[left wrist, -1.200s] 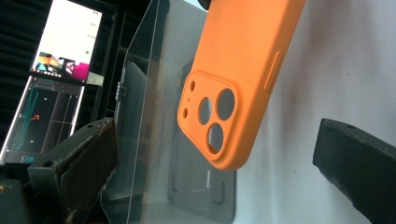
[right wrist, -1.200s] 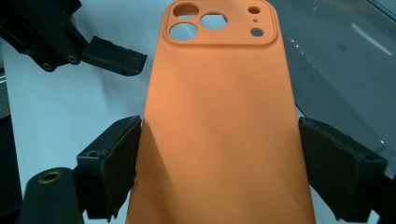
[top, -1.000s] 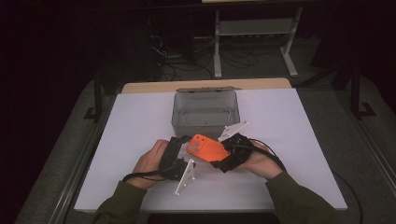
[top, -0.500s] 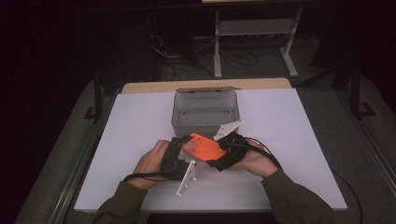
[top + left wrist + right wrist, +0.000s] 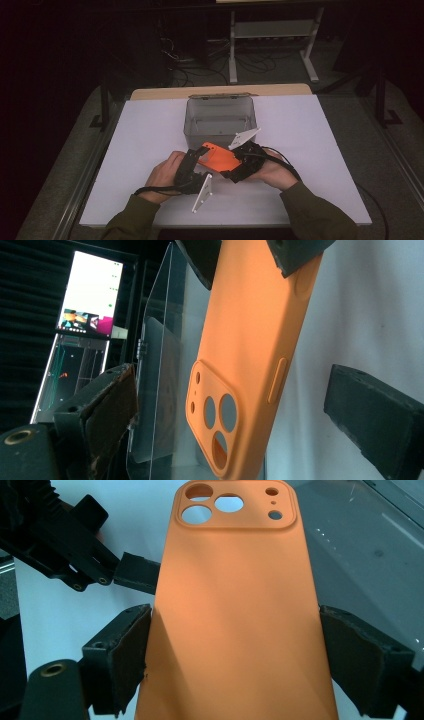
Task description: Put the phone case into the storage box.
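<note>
Orange silicone phone case (image 5: 235, 610), camera cut-outs at one end, clamped across its width by the right gripper (image 5: 239, 167); left gripper (image 5: 196, 159) jaws, just closing slightly, stand clear around it.

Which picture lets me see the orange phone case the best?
The right gripper view: the case faces the camera almost whole, camera holes on top. The left gripper view shows it slanted, side buttons showing, its top end cut off. The high view shows it small between the two hands.
</note>
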The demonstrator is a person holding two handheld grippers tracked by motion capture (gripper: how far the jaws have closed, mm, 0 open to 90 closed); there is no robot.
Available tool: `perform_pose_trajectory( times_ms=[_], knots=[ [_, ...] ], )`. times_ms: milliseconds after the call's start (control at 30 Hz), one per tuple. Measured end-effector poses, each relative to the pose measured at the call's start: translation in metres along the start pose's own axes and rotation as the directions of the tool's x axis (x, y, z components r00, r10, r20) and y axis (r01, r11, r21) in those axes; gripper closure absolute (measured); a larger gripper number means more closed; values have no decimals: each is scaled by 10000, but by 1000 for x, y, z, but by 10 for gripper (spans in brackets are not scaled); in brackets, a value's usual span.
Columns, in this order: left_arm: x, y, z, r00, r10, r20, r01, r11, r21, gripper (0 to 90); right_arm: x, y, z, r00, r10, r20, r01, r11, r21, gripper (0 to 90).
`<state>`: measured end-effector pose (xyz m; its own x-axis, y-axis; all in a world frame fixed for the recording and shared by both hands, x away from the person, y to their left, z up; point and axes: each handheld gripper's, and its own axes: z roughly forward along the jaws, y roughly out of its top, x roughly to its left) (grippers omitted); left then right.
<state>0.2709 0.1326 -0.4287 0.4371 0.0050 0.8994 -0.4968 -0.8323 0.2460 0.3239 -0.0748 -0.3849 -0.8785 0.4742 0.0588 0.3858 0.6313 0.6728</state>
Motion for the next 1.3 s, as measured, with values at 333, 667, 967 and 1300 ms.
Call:
perform_pose_trajectory(
  times_ms=[333,667,967,1300],
  knots=[
    [-2,0,1,9987,314,-393,-315,9995,-11,161,0,1,-1,10000,-15,12,15,10000,-39,155],
    [-5,1,1,9955,685,-647,-689,9976,-37,241,1,4,-3,10000,24,14,-24,9999,-125,155],
    [-5,2,1,9923,816,-934,-821,9966,-23,305,2,11,-3,9999,-96,-33,95,9998,-187,156],
    [-7,3,2,9885,1063,-1075,-1058,9943,102,347,5,20,-2,9998,-178,-83,176,9995,-280,155]
  ],
)
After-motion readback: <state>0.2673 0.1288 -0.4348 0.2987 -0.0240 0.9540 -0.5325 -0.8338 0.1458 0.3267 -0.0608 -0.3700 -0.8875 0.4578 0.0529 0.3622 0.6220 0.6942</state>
